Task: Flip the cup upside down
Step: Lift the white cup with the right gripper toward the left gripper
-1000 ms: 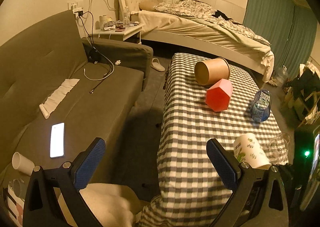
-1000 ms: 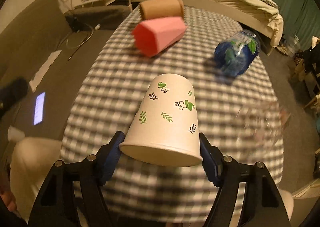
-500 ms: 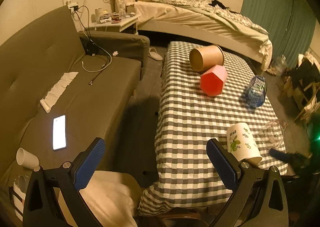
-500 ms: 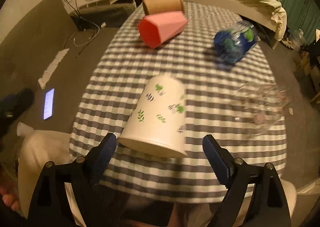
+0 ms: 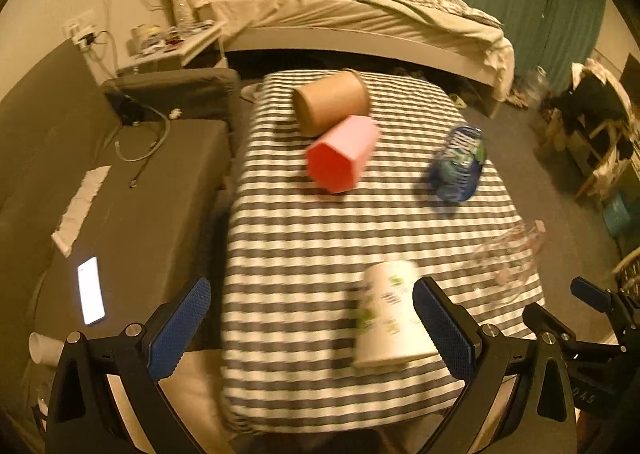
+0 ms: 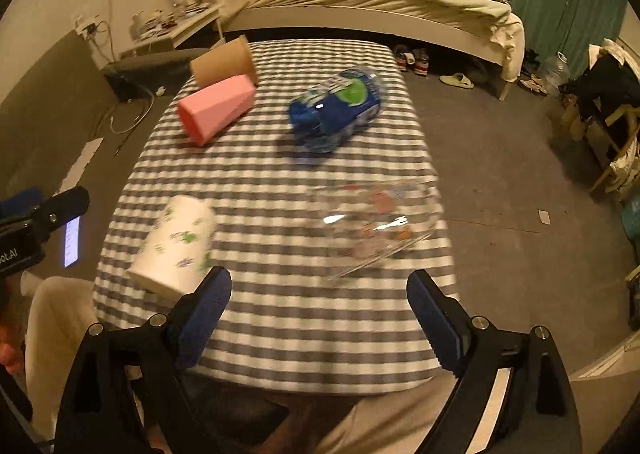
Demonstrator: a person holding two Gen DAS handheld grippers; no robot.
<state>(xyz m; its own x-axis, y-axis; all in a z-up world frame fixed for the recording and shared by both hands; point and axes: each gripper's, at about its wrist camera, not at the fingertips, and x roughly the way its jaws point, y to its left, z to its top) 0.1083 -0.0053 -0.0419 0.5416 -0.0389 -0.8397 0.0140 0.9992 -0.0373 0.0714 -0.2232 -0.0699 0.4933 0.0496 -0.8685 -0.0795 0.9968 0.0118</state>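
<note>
A white paper cup with green leaf prints (image 5: 390, 318) (image 6: 176, 244) stands upside down, wide rim down, near the front edge of the checkered table (image 5: 304, 246) (image 6: 280, 174). My left gripper (image 5: 312, 328) is open and empty above the front edge, the cup just inside its right finger. My right gripper (image 6: 316, 318) is open and empty, with the cup to the left of its left finger. Both views are blurred.
On the table lie a brown paper cup (image 5: 330, 102), a pink hexagonal cup (image 5: 342, 152), a blue water bottle (image 5: 458, 164) and a clear glass cup (image 6: 376, 226). A grey sofa with a lit phone (image 5: 91, 290) is at the left. A bed stands behind.
My right gripper opened, let go of the white cup and pulled back to the right. The cup now stands on the table. My left gripper has swung right, toward the cup.
</note>
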